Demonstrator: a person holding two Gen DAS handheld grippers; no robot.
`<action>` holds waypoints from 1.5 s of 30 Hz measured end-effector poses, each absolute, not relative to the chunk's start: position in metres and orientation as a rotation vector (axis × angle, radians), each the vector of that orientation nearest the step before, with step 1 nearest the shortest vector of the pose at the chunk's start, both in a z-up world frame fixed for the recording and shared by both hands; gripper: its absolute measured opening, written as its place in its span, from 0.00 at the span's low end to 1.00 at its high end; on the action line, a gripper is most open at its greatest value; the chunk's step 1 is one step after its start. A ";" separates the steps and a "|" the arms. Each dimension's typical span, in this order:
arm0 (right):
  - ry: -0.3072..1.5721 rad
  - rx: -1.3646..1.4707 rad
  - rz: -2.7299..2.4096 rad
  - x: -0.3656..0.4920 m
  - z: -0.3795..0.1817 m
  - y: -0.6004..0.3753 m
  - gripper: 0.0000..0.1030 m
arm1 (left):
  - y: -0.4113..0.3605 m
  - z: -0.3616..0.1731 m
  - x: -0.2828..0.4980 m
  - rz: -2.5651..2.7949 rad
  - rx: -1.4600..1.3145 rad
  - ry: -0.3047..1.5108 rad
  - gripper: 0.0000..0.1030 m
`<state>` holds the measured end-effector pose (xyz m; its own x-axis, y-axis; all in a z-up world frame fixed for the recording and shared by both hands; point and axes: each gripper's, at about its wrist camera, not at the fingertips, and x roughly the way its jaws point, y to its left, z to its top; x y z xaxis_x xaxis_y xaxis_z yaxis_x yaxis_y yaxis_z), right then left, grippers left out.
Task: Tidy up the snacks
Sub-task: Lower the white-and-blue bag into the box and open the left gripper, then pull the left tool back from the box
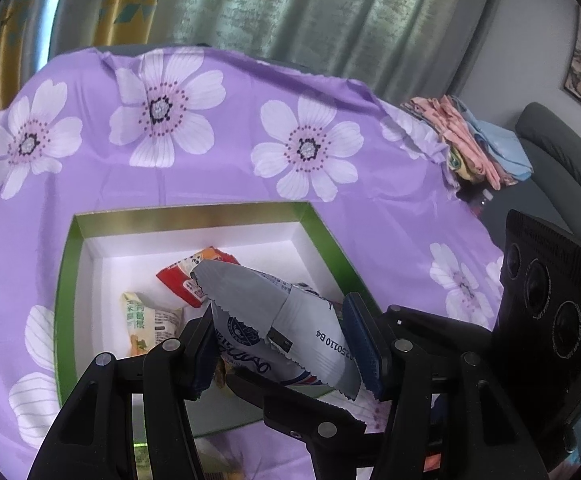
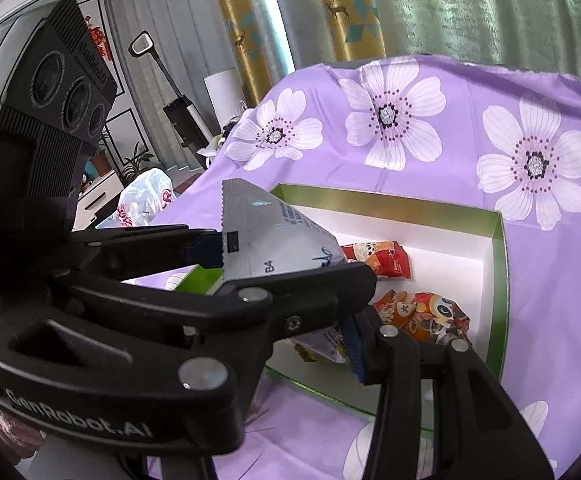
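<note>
silver snack pouch (image 1: 274, 320) over green box (image 1: 64, 280).

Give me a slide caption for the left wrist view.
Both grippers carry a silver snack packet over the green box on a purple floral cloth.

Both tongs, left (image 1: 286, 344) and right (image 2: 354, 304), tilt downward, seemingly clamped.

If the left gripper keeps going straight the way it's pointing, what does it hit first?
Probably the red snack packet lying in the green box; the silver packet that the left gripper holds would touch first. Depth is unclear.
</note>
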<state>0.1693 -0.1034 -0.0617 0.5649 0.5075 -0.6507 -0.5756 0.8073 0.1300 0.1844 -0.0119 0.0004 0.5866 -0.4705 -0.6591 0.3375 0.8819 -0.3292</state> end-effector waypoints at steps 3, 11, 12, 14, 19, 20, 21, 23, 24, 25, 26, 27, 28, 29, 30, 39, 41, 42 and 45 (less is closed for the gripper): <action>0.753 -0.100 0.632 0.175 -0.068 -0.103 0.45 | -0.012 -0.008 0.191 -0.470 -0.184 0.842 0.57; 0.816 -0.101 0.618 0.186 -0.084 -0.102 0.46 | -0.013 -0.029 0.201 -0.455 -0.189 0.899 0.57; 0.821 -0.100 0.616 0.187 -0.086 -0.102 0.46 | -0.013 -0.030 0.202 -0.454 -0.188 0.903 0.57; 0.832 -0.098 0.612 0.189 -0.089 -0.102 0.46 | -0.013 -0.033 0.203 -0.453 -0.187 0.909 0.57; 0.852 -0.092 0.611 0.191 -0.092 -0.102 0.48 | -0.015 -0.037 0.205 -0.432 -0.174 0.925 0.57; 0.858 -0.093 0.610 0.192 -0.093 -0.101 0.48 | -0.015 -0.038 0.206 -0.429 -0.175 0.927 0.57; 0.862 -0.094 0.609 0.192 -0.093 -0.101 0.48 | -0.014 -0.038 0.206 -0.427 -0.178 0.929 0.57; 0.863 -0.094 0.605 0.192 -0.093 -0.100 0.48 | -0.013 -0.038 0.206 -0.418 -0.184 0.931 0.57; 0.866 -0.093 0.605 0.192 -0.093 -0.100 0.48 | -0.013 -0.038 0.206 -0.408 -0.179 0.933 0.57; 0.869 -0.096 0.602 0.192 -0.093 -0.100 0.48 | -0.013 -0.038 0.206 -0.395 -0.172 0.936 0.57; 0.868 -0.099 0.597 0.191 -0.093 -0.101 0.50 | -0.013 -0.039 0.207 -0.382 -0.166 0.942 0.57; 0.869 -0.100 0.592 0.190 -0.094 -0.101 0.51 | -0.012 -0.039 0.207 -0.372 -0.167 0.950 0.57; 0.871 -0.104 0.587 0.190 -0.094 -0.101 0.55 | -0.011 -0.039 0.207 -0.363 -0.169 0.951 0.59; 0.873 -0.109 0.578 0.190 -0.094 -0.101 0.60 | -0.010 -0.039 0.207 -0.351 -0.165 0.949 0.64; 0.872 -0.114 0.565 0.189 -0.094 -0.101 0.63 | -0.009 -0.038 0.206 -0.337 -0.158 0.946 0.72; 0.832 -0.105 0.509 0.178 -0.080 -0.113 0.79 | -0.002 -0.021 0.188 -0.289 -0.118 0.901 0.88; 0.817 -0.101 0.497 0.173 -0.075 -0.116 0.81 | 0.002 -0.016 0.183 -0.286 -0.124 0.890 0.90; 0.813 -0.098 0.493 0.170 -0.073 -0.117 0.81 | 0.004 -0.013 0.180 -0.282 -0.126 0.884 0.90; 0.799 -0.097 0.466 0.160 -0.066 -0.122 0.88 | 0.007 -0.005 0.168 -0.283 -0.131 0.870 0.95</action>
